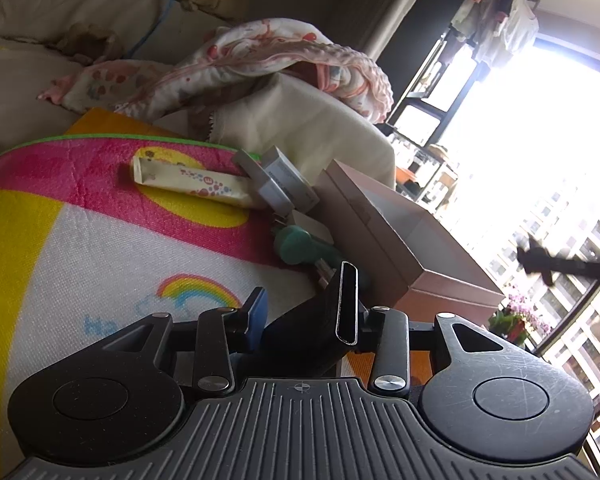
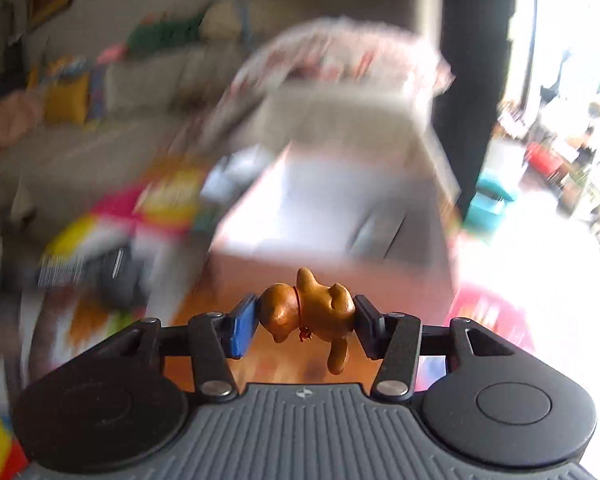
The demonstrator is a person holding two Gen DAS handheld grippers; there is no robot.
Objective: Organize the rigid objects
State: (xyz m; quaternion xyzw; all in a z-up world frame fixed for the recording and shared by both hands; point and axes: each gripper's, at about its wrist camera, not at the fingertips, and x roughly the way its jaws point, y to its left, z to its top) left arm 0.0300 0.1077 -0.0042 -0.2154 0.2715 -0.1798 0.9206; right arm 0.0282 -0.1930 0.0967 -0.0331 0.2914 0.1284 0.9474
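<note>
In the left wrist view my left gripper (image 1: 312, 316) is shut on a flat black device with a shiny rim (image 1: 346, 304), held on edge just above the colourful play mat (image 1: 100, 240). Ahead of it lie a green round-ended object (image 1: 298, 244), two small grey boxes (image 1: 278, 180) and a cream printed packet (image 1: 188, 180). An open pinkish cardboard box (image 1: 400, 232) stands to their right. In the blurred right wrist view my right gripper (image 2: 306, 316) is shut on a small brown animal figurine (image 2: 312, 312), near the front wall of the same box (image 2: 320, 268).
A beige sofa (image 1: 40, 80) with a pink patterned blanket (image 1: 260, 60) runs behind the mat. Bright windows (image 1: 540, 140) fill the right side. A dark blurred shape (image 1: 560, 266) crosses the right edge of the left wrist view. Bright toys lie at the left of the right wrist view.
</note>
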